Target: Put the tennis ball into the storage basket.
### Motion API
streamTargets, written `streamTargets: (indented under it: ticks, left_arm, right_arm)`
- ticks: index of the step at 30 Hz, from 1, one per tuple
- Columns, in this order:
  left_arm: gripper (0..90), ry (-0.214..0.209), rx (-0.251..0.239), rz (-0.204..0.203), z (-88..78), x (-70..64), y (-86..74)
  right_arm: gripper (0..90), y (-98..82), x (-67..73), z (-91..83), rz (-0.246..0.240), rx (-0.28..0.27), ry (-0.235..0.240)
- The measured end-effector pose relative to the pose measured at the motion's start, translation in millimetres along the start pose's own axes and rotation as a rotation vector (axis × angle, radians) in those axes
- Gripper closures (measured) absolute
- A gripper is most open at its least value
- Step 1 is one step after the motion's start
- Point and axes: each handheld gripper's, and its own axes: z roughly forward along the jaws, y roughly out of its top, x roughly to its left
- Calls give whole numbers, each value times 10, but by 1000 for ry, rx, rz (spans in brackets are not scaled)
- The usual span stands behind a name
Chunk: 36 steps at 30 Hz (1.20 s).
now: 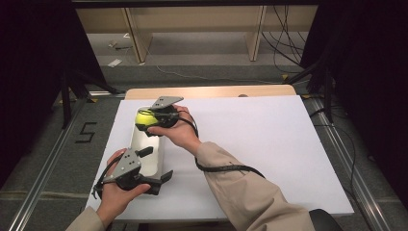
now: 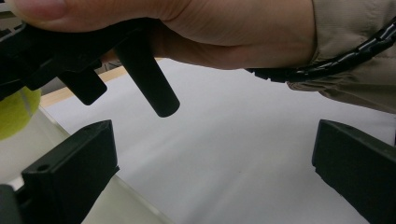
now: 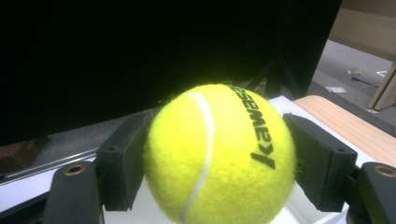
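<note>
A yellow-green tennis ball [image 3: 219, 154] with black lettering sits between the two jaws of my right gripper [image 3: 219, 161], which is shut on it. In the high view that gripper [image 1: 153, 118] holds the ball [image 1: 143, 117] over the far end of a white rectangular tray [image 1: 144, 161] at the left of the table. My left gripper [image 1: 161, 179] rests near the tray's front end, pointing right, its jaws wide apart with nothing between them. In the left gripper view its own jaws [image 2: 215, 163] frame bare white table, with the other hand, its gripper and a sliver of the ball [image 2: 16, 112] above.
A white sheet [image 1: 269, 144] covers the wooden table [image 1: 211, 91]. A black cable [image 1: 226, 168] trails along the right sleeve. Dark curtains stand at both sides; shelves and loose cables lie on the floor beyond the far edge.
</note>
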Motion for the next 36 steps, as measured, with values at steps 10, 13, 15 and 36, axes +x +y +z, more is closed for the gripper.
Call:
streamTargets:
  ticks: [10,13,15,36]
  left_arm:
    - [0,0,-1,1,0,-1,1]
    - [0,1,-3,0,-3,1,2]
    - [0,1,-3,-1,-3,3,2]
    - [0,-2,-2,1,-3,-3,3]
  right_arm:
    - [273,-12,23,29,-4,9,7]
    - [273,-16,24,35,-6,13,11]
    - [273,-27,27,42,-5,20,8]
    - [273,-71,49,124,-8,56,25]
